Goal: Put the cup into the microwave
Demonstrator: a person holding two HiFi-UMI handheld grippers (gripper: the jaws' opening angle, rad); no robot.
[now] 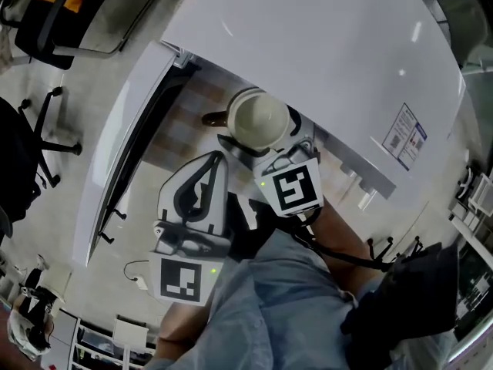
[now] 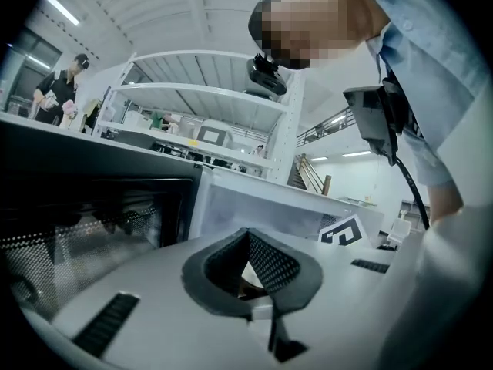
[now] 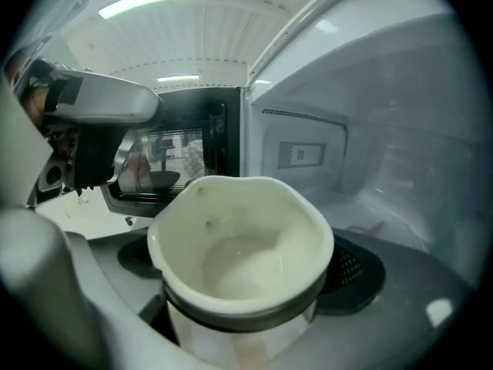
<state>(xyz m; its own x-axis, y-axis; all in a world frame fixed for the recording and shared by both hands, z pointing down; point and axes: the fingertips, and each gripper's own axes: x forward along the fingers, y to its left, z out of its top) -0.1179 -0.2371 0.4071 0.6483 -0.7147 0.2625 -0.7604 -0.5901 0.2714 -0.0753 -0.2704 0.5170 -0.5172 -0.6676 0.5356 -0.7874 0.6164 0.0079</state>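
Cream ceramic cup sits upright, clamped in the right gripper jaws, open white microwave dead ahead, left gripper jaws pinched together on nothing alongside

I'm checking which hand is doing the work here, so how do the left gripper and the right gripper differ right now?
The right gripper is shut on the cream cup; the left gripper is shut on nothing. The right gripper reaches to the opening of the microwave; the left gripper sits further back, beside the open door. Both point toward the microwave.
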